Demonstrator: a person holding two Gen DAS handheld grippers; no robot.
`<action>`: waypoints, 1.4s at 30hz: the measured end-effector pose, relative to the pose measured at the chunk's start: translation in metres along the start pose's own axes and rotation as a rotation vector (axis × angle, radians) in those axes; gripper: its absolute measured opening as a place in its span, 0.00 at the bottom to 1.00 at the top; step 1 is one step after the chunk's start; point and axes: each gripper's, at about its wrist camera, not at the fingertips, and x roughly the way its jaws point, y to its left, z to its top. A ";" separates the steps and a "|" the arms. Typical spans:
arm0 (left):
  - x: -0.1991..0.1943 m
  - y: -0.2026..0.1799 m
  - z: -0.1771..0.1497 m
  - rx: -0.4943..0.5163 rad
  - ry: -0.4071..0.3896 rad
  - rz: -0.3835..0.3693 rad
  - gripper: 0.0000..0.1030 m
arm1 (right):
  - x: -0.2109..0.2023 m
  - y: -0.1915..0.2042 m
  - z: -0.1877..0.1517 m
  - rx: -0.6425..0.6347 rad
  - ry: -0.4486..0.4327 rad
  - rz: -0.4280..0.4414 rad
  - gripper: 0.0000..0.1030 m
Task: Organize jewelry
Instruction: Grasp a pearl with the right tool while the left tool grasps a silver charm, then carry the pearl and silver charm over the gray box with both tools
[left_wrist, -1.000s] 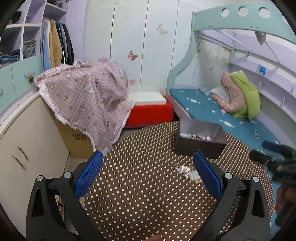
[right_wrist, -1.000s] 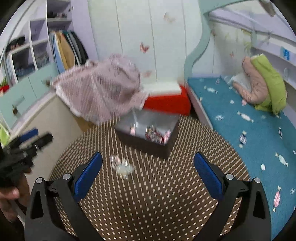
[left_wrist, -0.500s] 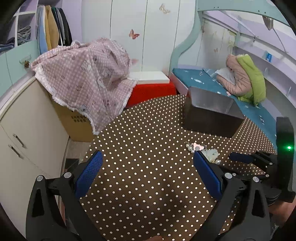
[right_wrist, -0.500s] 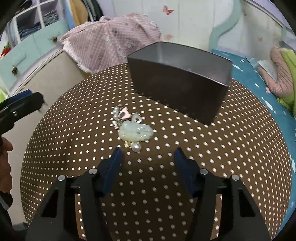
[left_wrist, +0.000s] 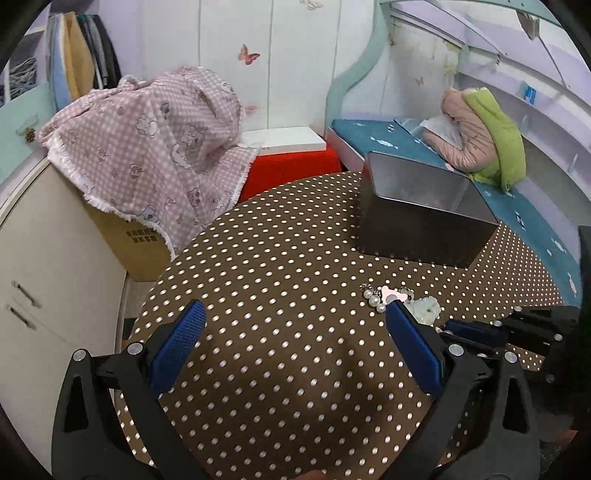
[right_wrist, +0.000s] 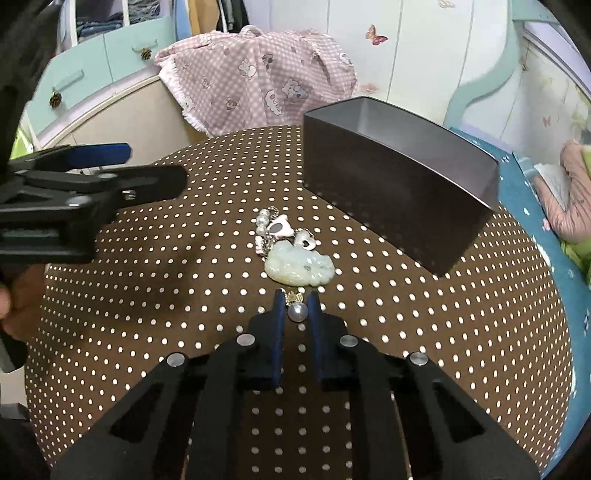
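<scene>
Both hands have dropped toward the bench (right_wrist: 443, 332); right hand-held gripper (right_wrist: 297, 303) has just been closing, clamped on a pearl (right_wrist: 297, 312) by the jewelry pile (right_wrist: 295, 254). Only the left view shows left hand-held gripper (left_wrist: 295, 332) apart over bare cloth. Tin (right_wrist: 399, 184) stands beyond.

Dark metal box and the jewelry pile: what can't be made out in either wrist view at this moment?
- Dark metal box: its floor and contents, hidden by its own walls in both views.
- Jewelry pile: partly covered by the left claw's right finger in the left wrist view.
- Pearl between the right claw's pads: its link to the pile is too small to tell.
- Left claw in the right wrist view: cut off by the edge.
</scene>
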 end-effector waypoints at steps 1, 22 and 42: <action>0.004 -0.002 0.001 0.007 0.007 -0.004 0.95 | -0.002 -0.004 -0.001 0.025 -0.006 0.013 0.11; 0.071 -0.032 0.010 0.091 0.133 -0.049 0.60 | -0.018 -0.033 -0.007 0.143 -0.031 0.037 0.11; -0.027 -0.015 0.029 0.068 -0.016 -0.267 0.09 | -0.066 -0.045 0.008 0.157 -0.149 0.014 0.11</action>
